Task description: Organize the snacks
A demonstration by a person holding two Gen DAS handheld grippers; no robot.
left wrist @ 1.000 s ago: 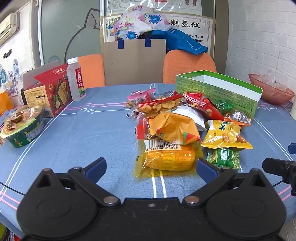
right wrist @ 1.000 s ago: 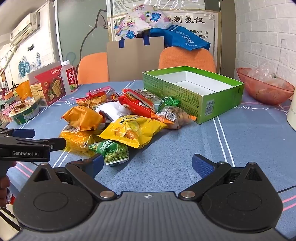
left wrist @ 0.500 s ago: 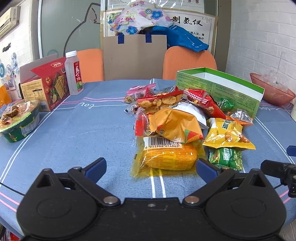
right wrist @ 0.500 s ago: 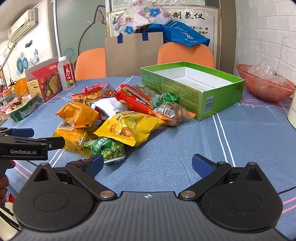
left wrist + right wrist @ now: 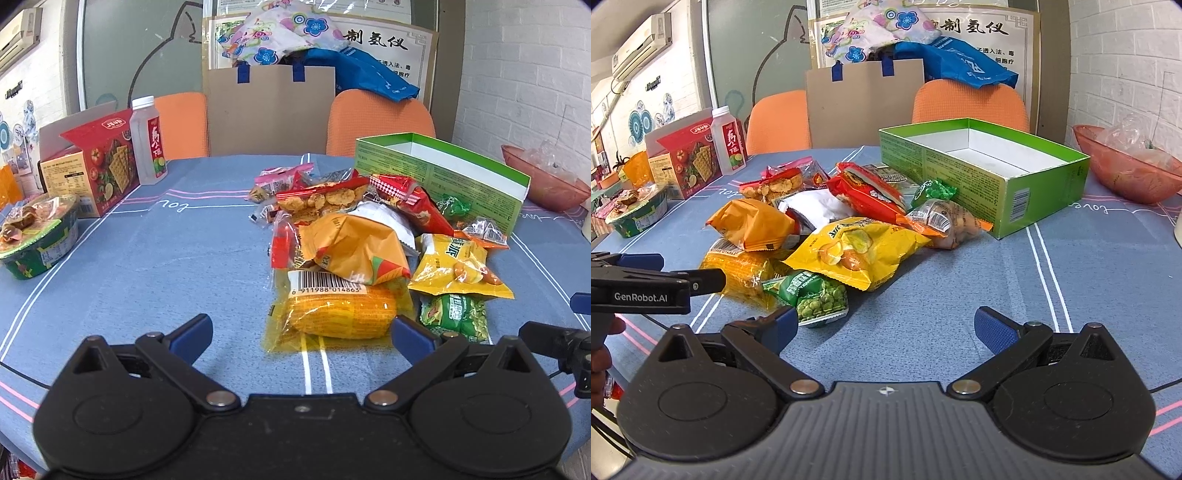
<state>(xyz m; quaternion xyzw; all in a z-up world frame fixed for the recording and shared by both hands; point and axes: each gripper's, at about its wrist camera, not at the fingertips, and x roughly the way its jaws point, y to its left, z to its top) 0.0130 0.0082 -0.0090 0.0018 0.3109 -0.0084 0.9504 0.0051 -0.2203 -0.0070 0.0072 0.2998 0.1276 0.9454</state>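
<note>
Both claws, left gripper (image 5: 301,330) and right gripper (image 5: 884,323), hang spread wide and empty, having edged closer to the snack pile (image 5: 827,236) at twelve o'clock. Nothing is packed: the green box (image 5: 1015,192) at one o'clock sits bare, so sorting seems barely begun.
</note>
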